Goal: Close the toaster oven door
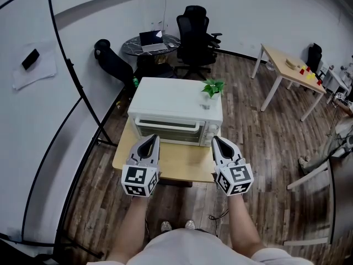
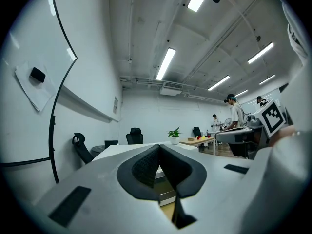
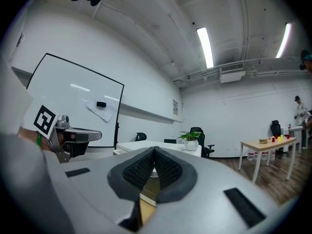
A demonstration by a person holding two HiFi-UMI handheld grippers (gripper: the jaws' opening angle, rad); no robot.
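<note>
A white toaster oven [image 1: 175, 109] stands on a small wooden table [image 1: 182, 167]. Its glass door [image 1: 168, 132] stands upright against the front, with the handle bar [image 1: 167, 124] along its top. My left gripper [image 1: 150, 138] hovers over the table just before the door's left part, jaws shut on nothing. The right gripper [image 1: 215, 139] hangs level with it by the oven's right front corner, also shut and empty. In the left gripper view the closed tips [image 2: 159, 146] point at the oven [image 2: 122, 151]. The right gripper [image 3: 154, 149] likewise faces the oven [image 3: 139, 145].
A small potted plant [image 1: 212, 87] sits on the oven's right rear corner. Behind are black office chairs [image 1: 194, 35] and a round dark table with a laptop [image 1: 151, 42]. A light wooden table [image 1: 289, 70] stands to the right, a whiteboard [image 1: 33, 109] on the left.
</note>
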